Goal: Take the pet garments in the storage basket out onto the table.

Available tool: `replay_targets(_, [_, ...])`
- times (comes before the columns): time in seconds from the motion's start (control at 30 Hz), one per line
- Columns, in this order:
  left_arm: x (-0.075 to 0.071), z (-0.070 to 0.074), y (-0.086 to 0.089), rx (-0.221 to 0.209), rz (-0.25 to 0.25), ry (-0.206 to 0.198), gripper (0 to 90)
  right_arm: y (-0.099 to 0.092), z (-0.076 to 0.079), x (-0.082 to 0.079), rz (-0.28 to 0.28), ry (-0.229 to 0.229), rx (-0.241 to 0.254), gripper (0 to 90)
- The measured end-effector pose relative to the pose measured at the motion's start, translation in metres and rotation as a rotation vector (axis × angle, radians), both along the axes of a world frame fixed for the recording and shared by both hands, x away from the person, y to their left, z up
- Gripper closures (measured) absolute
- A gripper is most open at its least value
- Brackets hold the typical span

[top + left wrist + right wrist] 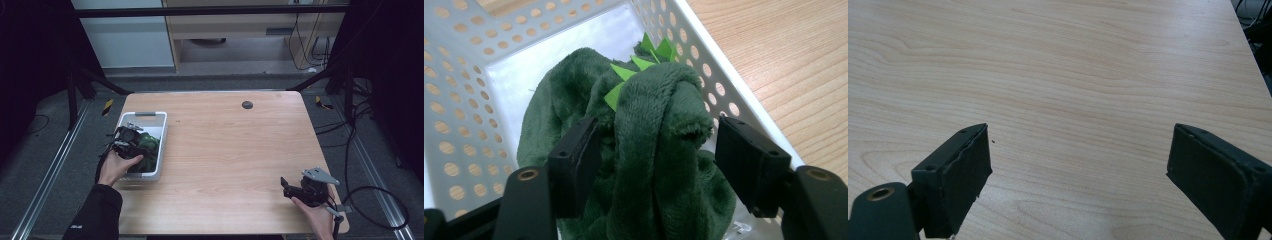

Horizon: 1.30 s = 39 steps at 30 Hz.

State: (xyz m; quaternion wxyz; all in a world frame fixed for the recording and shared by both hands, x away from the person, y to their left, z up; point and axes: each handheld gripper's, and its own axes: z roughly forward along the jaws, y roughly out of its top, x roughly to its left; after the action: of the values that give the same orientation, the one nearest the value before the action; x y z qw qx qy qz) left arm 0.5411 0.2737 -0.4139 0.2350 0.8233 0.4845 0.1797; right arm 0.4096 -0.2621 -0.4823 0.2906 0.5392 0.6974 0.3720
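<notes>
your left gripper point(654, 155) stands at the bottom of the left gripper view with its jaws spread on either side of the green plush toy point(659, 165). the pad at left lies against the plush; the pad at right stands just clear of it, a narrow gap showing beside the fold. no pinch is made: the jaws flank the toy and do not clamp it. the toy rises between the jaws at lower centre, a thick fold of dark green pile with light green felt spikes point(624, 80) along its upper edge. it lies inside the white perforated basket point(454, 100), whose walls run along the left, the top and the right of that frame.

in the high view your left hand point(116, 167) carries the left gripper point(131, 145) over the basket point(150, 120) at left of centre; the toy point(149, 144) shows as a dark green mass in the basket's near half. the basket rests on the wooden table point(225, 150), close to its left edge.

your right gripper point(1078, 170) is open wide in the right gripper view, the two black pads far apart at the bottom corners with bare table point(1073, 75) between them; it holds and touches nothing. in the high view the right gripper point(292, 191) sits at the lower right, in your right hand point(317, 217), well apart from the basket.

farther up the table a small dark round disc point(247, 104) lies near the far edge.
</notes>
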Motion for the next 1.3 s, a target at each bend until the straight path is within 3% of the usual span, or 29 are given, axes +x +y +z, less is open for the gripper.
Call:
replay_targets(0.4, [0.007, -0.01, -0.002, 0.029, -0.004, 0.041, 41.4, 0.0, 0.0, 0.0, 0.003, 0.005, 0.009, 10.4])
replay_targets(0.67, [0.009, -0.011, 0.003, 0.017, 0.001, 0.074, 59.0, 0.001, 0.0, 0.0, 0.01, 0.004, 0.007, 10.3])
replay_targets(0.8, [0.01, -0.012, 0.002, 0.041, 0.015, 0.093, 65.3, 0.001, 0.0, 0.0, 0.009, 0.007, 0.006, 10.4])
replay_targets(1.03, [0.009, -0.008, 0.003, 0.035, 0.038, 0.083, 78.4, 0.0, 0.0, 0.0, 0.009, 0.009, 0.006, 10.4])
replay_targets(1.3, [0.004, 0.004, 0.015, -0.007, 0.046, 0.064, 80.2, 0.0, -0.001, 0.001, 0.011, 0.009, -0.003, 10.4])
